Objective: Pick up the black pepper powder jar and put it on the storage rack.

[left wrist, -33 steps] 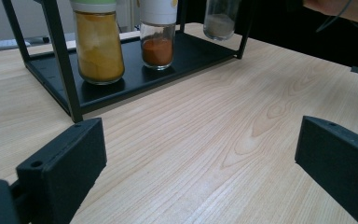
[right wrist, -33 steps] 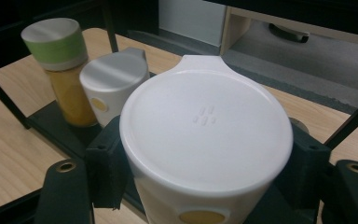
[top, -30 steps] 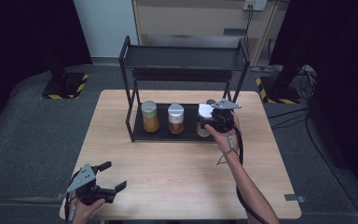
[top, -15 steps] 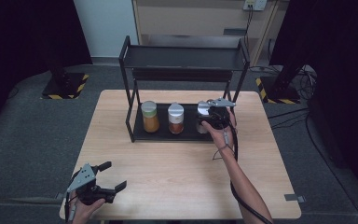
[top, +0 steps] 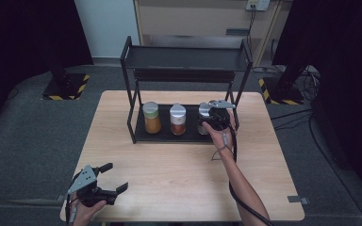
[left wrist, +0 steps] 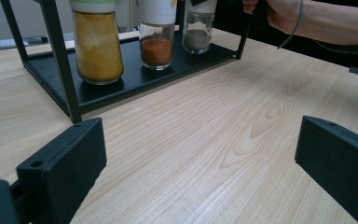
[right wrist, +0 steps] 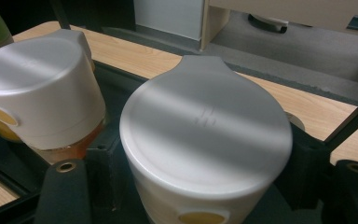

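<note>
We see a black rack [top: 185, 66] at the far side of a wooden table [top: 169, 174], with three spice jars in a row on its bottom shelf: a green-lidded jar [top: 151, 117] of yellow powder at the left, a white-lidded middle jar [top: 177, 119] of red powder, and a right jar [top: 204, 113] of grey powder with a white lid. Our right gripper [top: 212, 123] reaches in at the shelf's right end, its jaws standing on either side of the right jar [right wrist: 205, 149], close against its lid; whether they press on it we cannot tell. In the right gripper view the middle jar [right wrist: 42, 93] stands just beside it to the left, with the rack's dark shelf under both. The rack's right front post [top: 245, 94] rises just beside the right hand [top: 219, 134], and the upper shelf overhangs the jars. Our left gripper [top: 104, 184] rests at the table's near left corner, well apart from the rack, its jaws spread wide over bare wood. Around the table lie grey floor and cables [top: 311, 80].
</note>
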Demonstrator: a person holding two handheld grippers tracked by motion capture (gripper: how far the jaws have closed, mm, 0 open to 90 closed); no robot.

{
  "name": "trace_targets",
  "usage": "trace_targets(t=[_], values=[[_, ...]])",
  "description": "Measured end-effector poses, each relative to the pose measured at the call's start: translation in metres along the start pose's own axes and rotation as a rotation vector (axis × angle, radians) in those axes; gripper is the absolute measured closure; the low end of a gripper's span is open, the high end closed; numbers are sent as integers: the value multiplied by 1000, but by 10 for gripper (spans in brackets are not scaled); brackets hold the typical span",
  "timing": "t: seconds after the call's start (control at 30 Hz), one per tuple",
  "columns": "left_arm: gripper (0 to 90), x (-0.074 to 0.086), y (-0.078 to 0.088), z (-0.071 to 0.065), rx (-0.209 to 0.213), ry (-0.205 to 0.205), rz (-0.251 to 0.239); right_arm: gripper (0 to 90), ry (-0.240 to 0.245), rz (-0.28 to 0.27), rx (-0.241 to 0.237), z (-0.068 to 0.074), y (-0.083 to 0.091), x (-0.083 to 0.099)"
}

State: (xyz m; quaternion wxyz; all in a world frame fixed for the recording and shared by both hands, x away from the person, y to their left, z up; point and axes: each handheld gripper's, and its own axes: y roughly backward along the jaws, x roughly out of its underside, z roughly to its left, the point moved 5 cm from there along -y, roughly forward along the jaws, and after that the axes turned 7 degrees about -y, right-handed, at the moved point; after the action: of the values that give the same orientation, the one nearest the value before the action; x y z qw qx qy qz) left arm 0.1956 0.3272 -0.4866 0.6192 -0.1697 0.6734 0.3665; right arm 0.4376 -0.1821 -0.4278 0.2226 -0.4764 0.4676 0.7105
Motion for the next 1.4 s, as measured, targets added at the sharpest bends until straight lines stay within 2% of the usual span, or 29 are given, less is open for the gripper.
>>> trace_targets(t=[0.1,0.8,1.4], values=[[7,0,0,0,0,0,0,312,8,-1,12,0,-1,1],[8,0,0,0,0,1,0,312,-7,4,8,-3,-5,6],[8,0,0,0,0,-3,3,284,9,-24,12,-2,-4,15]])
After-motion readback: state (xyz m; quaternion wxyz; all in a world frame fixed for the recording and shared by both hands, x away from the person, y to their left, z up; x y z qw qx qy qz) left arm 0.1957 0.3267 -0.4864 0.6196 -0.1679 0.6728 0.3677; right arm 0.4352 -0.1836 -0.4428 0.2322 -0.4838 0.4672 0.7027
